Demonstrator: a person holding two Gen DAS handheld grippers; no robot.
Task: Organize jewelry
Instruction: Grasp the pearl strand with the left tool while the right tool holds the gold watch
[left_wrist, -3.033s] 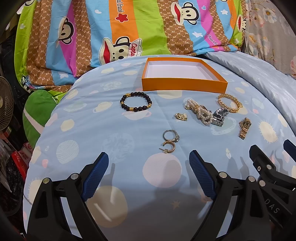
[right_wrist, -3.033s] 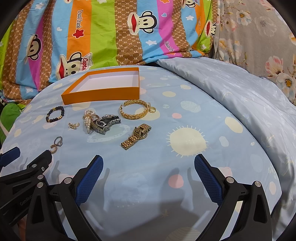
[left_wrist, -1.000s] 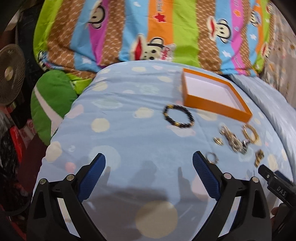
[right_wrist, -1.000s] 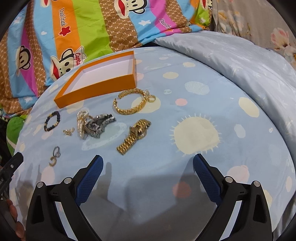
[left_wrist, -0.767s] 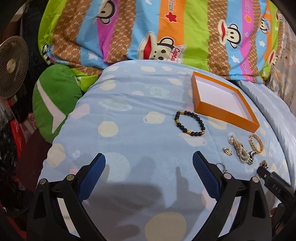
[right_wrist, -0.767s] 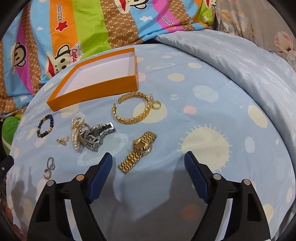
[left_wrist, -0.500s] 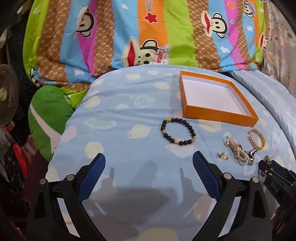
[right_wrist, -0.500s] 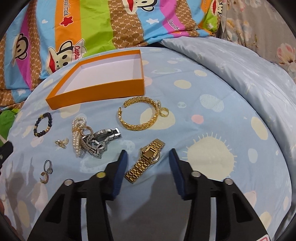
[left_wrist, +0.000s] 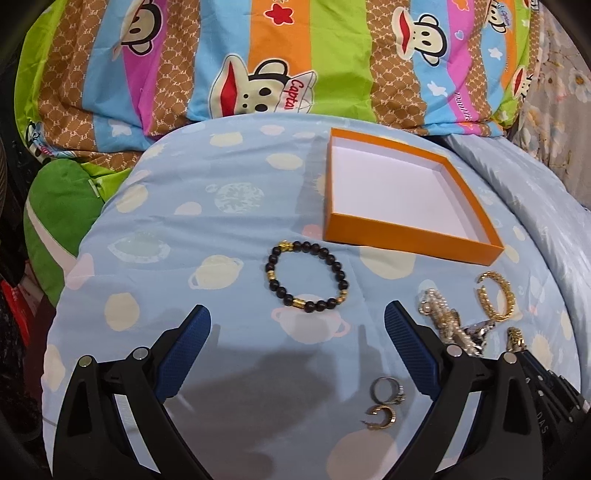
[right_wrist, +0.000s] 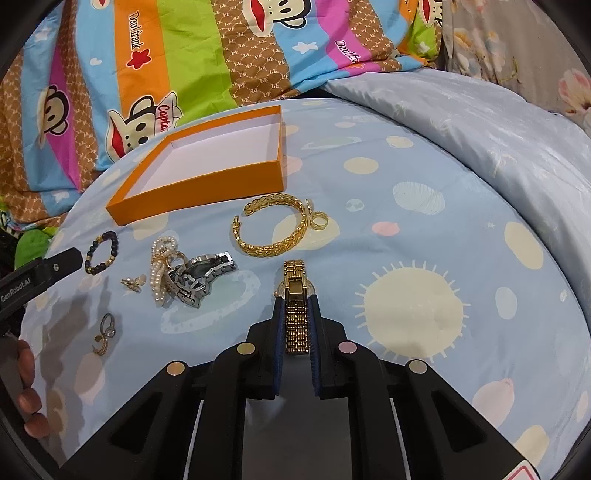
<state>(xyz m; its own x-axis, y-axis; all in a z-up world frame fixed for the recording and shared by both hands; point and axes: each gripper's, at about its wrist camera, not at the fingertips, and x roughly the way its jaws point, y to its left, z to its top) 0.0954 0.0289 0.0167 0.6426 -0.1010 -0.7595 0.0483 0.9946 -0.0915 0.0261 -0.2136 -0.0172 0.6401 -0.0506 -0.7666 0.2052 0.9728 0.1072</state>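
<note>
Your landmark is the orange box (right_wrist: 207, 168), empty on the blue bedspread (right_wrist: 424, 240). Well in front of it, your right gripper (right_wrist: 295, 321) is closing on the gold watch (right_wrist: 295, 306), pads against the band. Linked metal is slick and floppy, so grip mid-band. Your left gripper (left_wrist: 295, 343) gapes wide, empty, near the bead bracelet (left_wrist: 306, 275).

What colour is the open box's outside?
Orange, white inside; the box shows best in the left wrist view.
</note>
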